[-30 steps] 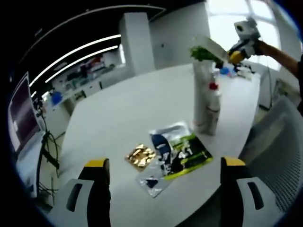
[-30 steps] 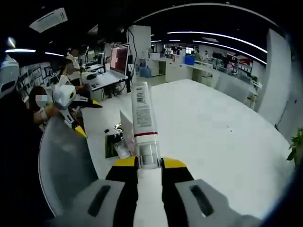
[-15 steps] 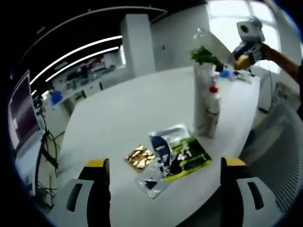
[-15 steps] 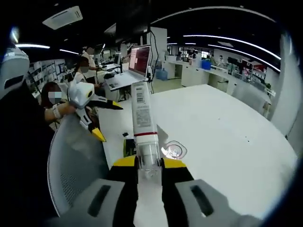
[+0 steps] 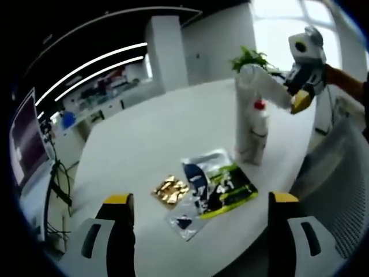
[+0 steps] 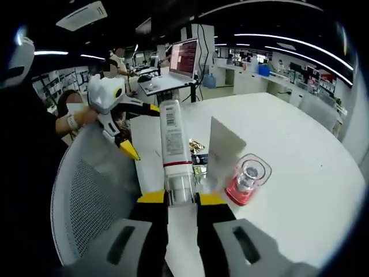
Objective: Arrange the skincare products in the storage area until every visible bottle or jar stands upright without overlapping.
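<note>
Lowered since a moment ago, the white tube (image 6: 174,151) is gripped by the right gripper (image 6: 181,199) above the red-capped bottle (image 6: 248,179). The left gripper (image 5: 199,202) is held open before the sachets (image 5: 213,187).

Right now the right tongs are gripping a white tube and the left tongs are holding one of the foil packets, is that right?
Not quite. The left tongs are open and hold nothing; in the left gripper view the foil packets lie on the white table beyond them. The right tongs do grip the white tube, as the right gripper view shows.
</note>
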`<state>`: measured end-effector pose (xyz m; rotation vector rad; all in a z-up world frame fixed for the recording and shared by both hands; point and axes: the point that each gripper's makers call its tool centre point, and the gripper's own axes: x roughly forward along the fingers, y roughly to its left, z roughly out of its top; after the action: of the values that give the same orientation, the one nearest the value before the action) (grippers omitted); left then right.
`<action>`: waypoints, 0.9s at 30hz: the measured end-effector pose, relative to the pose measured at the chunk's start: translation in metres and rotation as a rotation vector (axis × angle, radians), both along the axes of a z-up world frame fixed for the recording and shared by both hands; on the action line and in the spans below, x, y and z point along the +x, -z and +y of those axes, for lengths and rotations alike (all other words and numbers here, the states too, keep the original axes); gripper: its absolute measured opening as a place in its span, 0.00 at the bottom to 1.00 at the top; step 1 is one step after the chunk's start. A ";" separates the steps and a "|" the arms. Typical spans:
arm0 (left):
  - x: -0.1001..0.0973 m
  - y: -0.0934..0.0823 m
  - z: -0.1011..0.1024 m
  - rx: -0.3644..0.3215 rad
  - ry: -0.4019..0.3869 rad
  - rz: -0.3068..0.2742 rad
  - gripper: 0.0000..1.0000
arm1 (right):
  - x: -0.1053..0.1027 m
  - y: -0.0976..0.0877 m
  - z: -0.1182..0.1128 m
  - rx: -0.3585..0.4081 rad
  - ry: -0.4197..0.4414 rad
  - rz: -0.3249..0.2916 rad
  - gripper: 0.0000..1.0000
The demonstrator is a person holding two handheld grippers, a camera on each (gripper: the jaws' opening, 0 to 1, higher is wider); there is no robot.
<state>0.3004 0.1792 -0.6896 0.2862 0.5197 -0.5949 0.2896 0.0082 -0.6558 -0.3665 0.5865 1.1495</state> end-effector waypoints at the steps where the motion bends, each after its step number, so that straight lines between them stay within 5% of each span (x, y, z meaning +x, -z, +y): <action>1: -0.001 0.003 -0.001 0.009 0.009 0.011 0.94 | -0.002 0.005 0.000 -0.012 -0.003 0.001 0.16; 10: -0.009 0.013 -0.011 0.124 0.091 0.028 0.93 | -0.012 0.029 -0.002 -0.053 -0.024 0.035 0.16; 27: -0.013 0.003 -0.047 0.207 0.235 0.027 0.77 | -0.021 0.054 0.006 -0.145 -0.089 0.022 0.17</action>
<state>0.2870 0.1327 -0.6927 0.5410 0.5788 -0.7744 0.2689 0.0145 -0.7097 -0.5091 0.6808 1.2004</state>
